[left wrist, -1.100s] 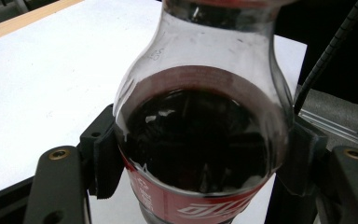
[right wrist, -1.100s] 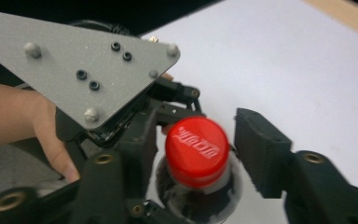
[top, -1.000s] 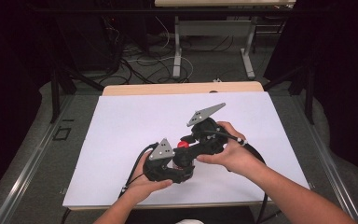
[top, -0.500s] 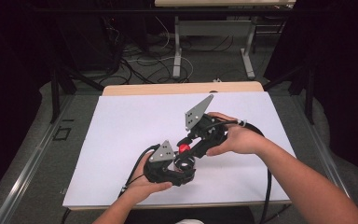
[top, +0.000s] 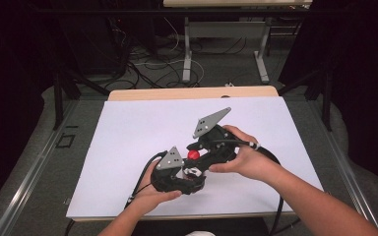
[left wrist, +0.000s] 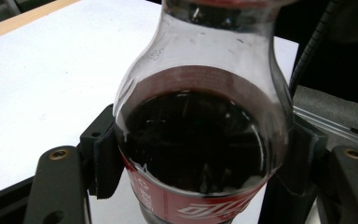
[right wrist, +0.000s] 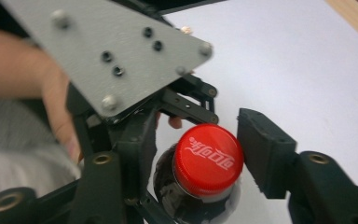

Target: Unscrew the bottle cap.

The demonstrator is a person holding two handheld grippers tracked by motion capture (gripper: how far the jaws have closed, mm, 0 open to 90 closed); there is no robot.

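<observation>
- The left gripper [top: 189, 173] pinches a cola bottle [left wrist: 200, 140] round its body: in the left gripper view a black pad presses on each side of the bottle, just above the red label.
- The right gripper [right wrist: 193, 149] stands at the bottle's red cap [right wrist: 209, 158]. Its jaws have just been opening, with the cap between them. The right-hand pad sits just beside the cap with a thin gap showing, so the jaws are spread a little and no longer squeeze it; whether the left-hand pad touches the cap cannot be told.
- In the high view the red cap [top: 193, 154] shows between the two grippers, with the right gripper [top: 204, 150] coming at it from the upper right and the left one below it.
- The bottle holds dark drink up to its shoulder; the neck above is clear.
- The left hand [top: 152, 189] grasps its gripper from below, the right hand [top: 243, 157] grasps its own from the right.
- Everything sits over a white sheet [top: 128, 137] that covers the table [top: 177, 93], near the sheet's front middle.
- A grey three-cornered plate [right wrist: 107, 51] of the left gripper shows close above the cap in the right gripper view.
</observation>
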